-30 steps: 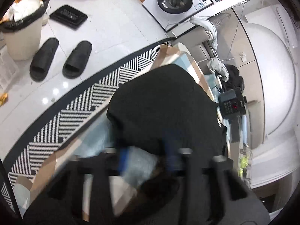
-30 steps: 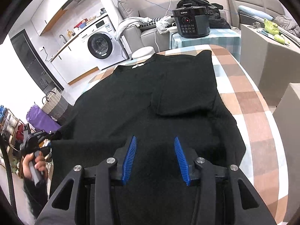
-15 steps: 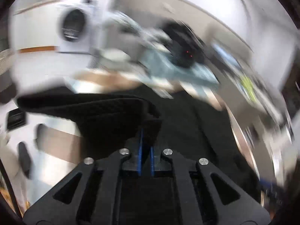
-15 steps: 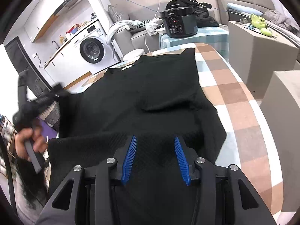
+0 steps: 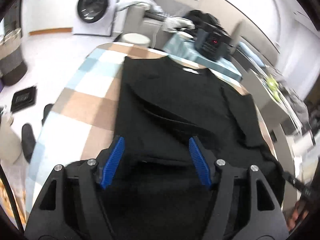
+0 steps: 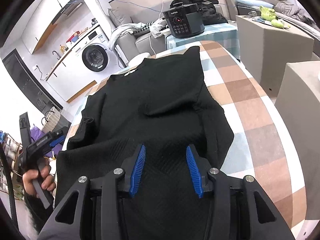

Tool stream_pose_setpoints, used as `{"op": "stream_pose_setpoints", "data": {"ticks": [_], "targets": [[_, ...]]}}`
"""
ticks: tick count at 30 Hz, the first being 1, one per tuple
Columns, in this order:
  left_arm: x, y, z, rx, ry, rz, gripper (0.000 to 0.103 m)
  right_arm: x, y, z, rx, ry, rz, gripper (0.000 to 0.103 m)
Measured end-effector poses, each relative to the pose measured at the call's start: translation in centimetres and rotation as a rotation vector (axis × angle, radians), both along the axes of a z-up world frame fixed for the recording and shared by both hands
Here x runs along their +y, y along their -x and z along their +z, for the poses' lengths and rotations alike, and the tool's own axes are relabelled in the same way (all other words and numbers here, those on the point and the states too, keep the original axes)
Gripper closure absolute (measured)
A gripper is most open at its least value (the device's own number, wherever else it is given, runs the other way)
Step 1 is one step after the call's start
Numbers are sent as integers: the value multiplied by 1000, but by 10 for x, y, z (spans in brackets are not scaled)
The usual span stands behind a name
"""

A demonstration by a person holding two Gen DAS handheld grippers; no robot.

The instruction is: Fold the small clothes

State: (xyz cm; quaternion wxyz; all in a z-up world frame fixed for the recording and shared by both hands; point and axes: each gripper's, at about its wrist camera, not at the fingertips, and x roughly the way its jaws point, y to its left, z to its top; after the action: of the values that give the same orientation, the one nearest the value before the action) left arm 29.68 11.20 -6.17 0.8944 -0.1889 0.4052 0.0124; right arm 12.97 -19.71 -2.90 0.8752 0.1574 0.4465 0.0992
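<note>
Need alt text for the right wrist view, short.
A black knit T-shirt lies flat on a checked brown, white and blue tablecloth, sleeve folded inward. The right hand-held gripper hovers open above its hem.

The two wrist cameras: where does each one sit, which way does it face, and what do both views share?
Left wrist: sits on the left gripper, looks down along its open blue pads, whose jaws have just been opening, over the black shirt.
Right wrist: sits on the right gripper, jaws apart above the shirt hem; a hand holding the left gripper shows at left.
Shared: shirt, checked tablecloth, washing machine, pressure cooker.
</note>
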Motion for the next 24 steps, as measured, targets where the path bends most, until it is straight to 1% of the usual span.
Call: {"op": "stream_pose_setpoints", "data": {"ticks": [2, 5, 6, 8, 9, 10, 11, 12, 13, 14, 15, 16, 17, 20, 22, 23, 24], "targets": [[14, 0, -9, 5, 33, 21, 39, -2, 1, 0, -1, 5, -5, 59], [21, -19, -16, 3, 54, 39, 39, -7, 3, 1, 3, 1, -24, 59], [21, -27, -19, 1, 74, 46, 39, -7, 4, 1, 8, 5, -29, 59], [21, -45, -27, -11, 141, 55, 41, -8, 5, 0, 16, 13, -32, 59], [19, -55, -32, -2, 156, 60, 45, -8, 5, -1, 23, 16, -31, 59], [16, -67, -39, 30, 161, 67, 49, -7, 5, -2, 29, 18, -29, 59], [16, -74, -47, 77, 156, 80, 50, -7, 5, -3, 34, 19, -27, 59], [13, -82, -55, 119, 156, 99, 55, -7, 5, -5, 39, 19, -24, 59], [13, -87, -61, 138, 174, 111, 62, -6, 5, -6, 43, 19, -19, 59], [14, -90, -67, 144, 200, 116, 66, -6, 4, -9, 46, 20, -13, 59], [13, -92, -70, 130, 200, 124, 78, -5, 3, -11, 52, 20, -9, 59], [12, -94, -71, 115, 184, 125, 98, -4, 2, -13, 56, 18, -7, 59], [9, -97, -70, 106, 170, 110, 101, -4, 1, -15, 61, 15, -6, 59], [4, -105, -58, 44, 143, 111, 101, -4, -1, -18, 71, 11, -5, 59], [-8, -114, -44, 10, 149, 73, 101, -4, -1, -17, 69, 16, -1, 59], [-20, -117, -37, -11, 156, 39, 101, -4, -1, -17, 68, 17, -2, 59], [-35, -118, -28, -34, 162, -23, 101, -4, -1, -17, 69, 17, -4, 59]]}}
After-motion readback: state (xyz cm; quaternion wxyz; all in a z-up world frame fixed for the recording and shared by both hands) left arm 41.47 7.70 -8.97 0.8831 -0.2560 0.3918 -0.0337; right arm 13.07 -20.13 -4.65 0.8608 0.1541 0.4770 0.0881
